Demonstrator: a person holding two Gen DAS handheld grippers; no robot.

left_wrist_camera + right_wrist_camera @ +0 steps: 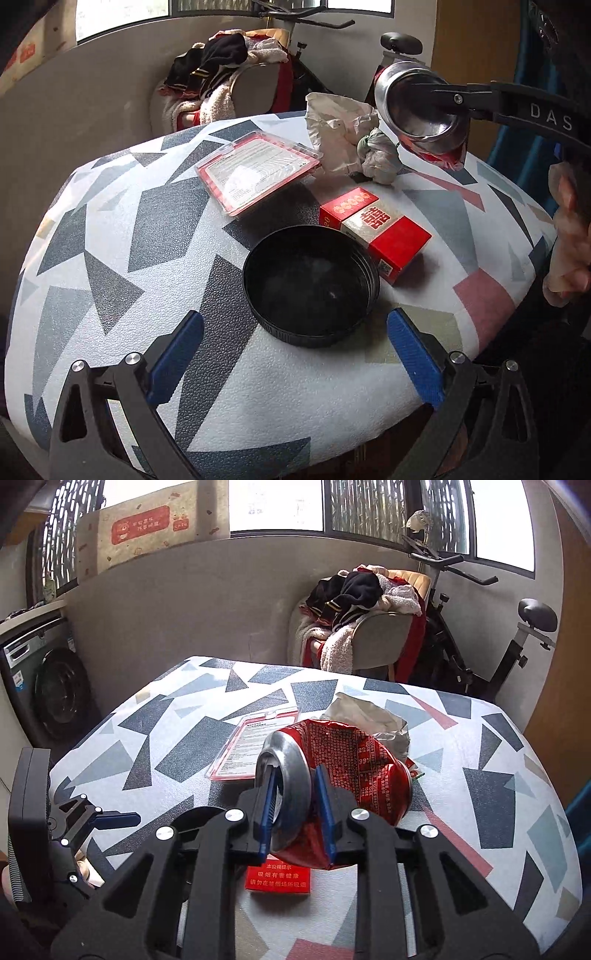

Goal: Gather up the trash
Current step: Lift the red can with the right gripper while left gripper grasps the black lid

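Left wrist view: I am looking down on the bench [110, 280], which is wearing a cover of grey, white and red geometric patches. The left gripper [295, 354] is hovering with its jaws released and spread wide, nothing between the blue pads [177, 354]. The black round lid [310, 284] is lying open side up just ahead of the pads, at 12 o'clock from them. Touching the lid at its 1 o'clock is the red cigarette box [376, 229]. The clear plastic tray with red edge [255, 173] is lying at 11 o'clock from the lid, apart from it. The crumpled paper bag [332, 129] and a wadded tissue [380, 158] are sitting together at the far edge, at 12 to 1 o'clock.

The right gripper [448, 98] is entering from 2 o'clock, holding the crushed red can [417, 110] clear above the bench surface. A hand [569, 236] is showing at 3 o'clock.

Right wrist view: the right gripper [295, 805] is clenched on the crushed red can [347, 768], one pad inside the concave silver base, the other against the dented red wall. The cigarette box [279, 880] is lying directly below the can. The left gripper [107, 818] is appearing at 9 o'clock.
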